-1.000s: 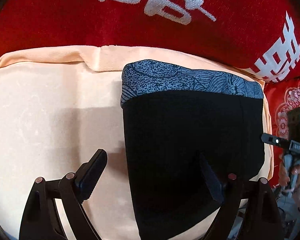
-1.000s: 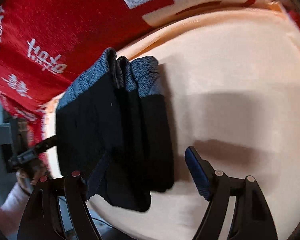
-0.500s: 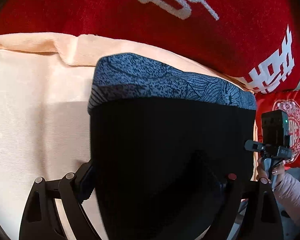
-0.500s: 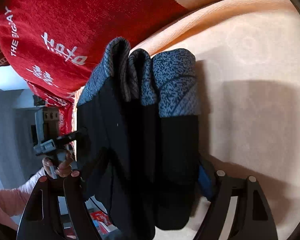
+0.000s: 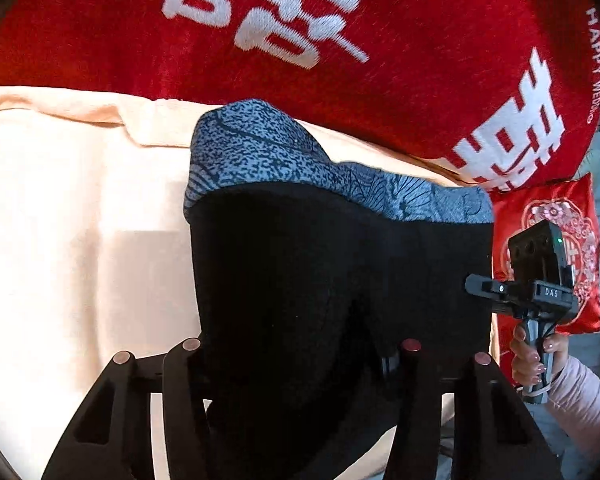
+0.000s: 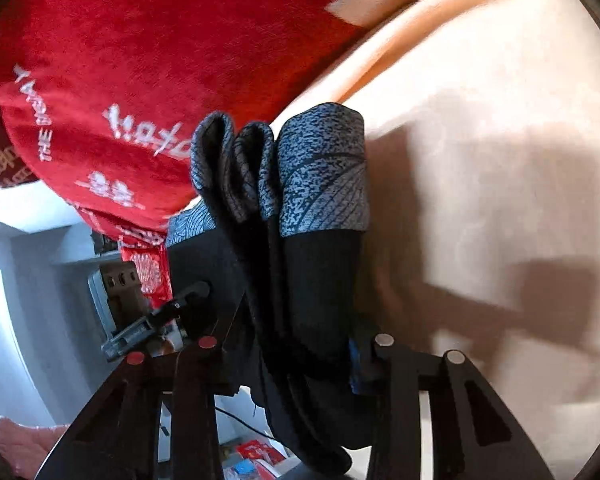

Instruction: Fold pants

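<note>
Pants – black w/ grey patterned waistband – seen centre frame in both views, folded into several layers and held over a peach sheet. Left gripper: fingers closed on the lower edge of the black fabric, tips buried in cloth. Right gripper: fingers likewise clamped on the bundled layers, blue pad visible at centre-right of the right-wrist frame. Waistband folds stacked upright, upper centre in the right-wrist view. Red blanket w/ white characters across top of frame; small red cushion at right edge, left-wrist view.
</note>
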{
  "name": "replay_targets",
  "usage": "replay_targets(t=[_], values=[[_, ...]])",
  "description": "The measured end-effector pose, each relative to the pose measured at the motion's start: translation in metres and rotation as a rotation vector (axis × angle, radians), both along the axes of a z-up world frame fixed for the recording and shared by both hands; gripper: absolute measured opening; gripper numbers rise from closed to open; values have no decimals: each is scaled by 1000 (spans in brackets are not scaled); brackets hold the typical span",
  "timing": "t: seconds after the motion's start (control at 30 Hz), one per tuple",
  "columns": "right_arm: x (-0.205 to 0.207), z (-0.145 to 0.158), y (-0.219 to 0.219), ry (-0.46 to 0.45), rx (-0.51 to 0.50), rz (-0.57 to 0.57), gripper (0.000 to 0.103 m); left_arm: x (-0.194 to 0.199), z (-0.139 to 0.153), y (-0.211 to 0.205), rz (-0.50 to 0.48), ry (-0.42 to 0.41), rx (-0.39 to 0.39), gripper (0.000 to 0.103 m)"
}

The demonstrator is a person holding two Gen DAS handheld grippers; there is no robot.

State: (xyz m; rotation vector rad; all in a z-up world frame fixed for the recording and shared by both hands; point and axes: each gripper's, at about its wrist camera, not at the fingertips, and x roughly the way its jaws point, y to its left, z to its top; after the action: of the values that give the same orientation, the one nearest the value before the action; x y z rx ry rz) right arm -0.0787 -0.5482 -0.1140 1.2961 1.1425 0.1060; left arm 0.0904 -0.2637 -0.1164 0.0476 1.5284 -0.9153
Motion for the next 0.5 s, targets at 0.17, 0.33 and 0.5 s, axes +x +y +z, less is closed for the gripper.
replay_targets(t=[0.17, 0.33, 0.5], values=[[-15, 18, 25, -2, 39, 31, 41, -24, 29, 24, -9, -22, 24, 55], [-30, 27, 62, -3, 45, 52, 41, -46, 36, 53, -1, -38, 48, 55], [-52, 16, 88, 20, -47, 68, 41, -60, 2, 75, -12, -7, 71, 55]])
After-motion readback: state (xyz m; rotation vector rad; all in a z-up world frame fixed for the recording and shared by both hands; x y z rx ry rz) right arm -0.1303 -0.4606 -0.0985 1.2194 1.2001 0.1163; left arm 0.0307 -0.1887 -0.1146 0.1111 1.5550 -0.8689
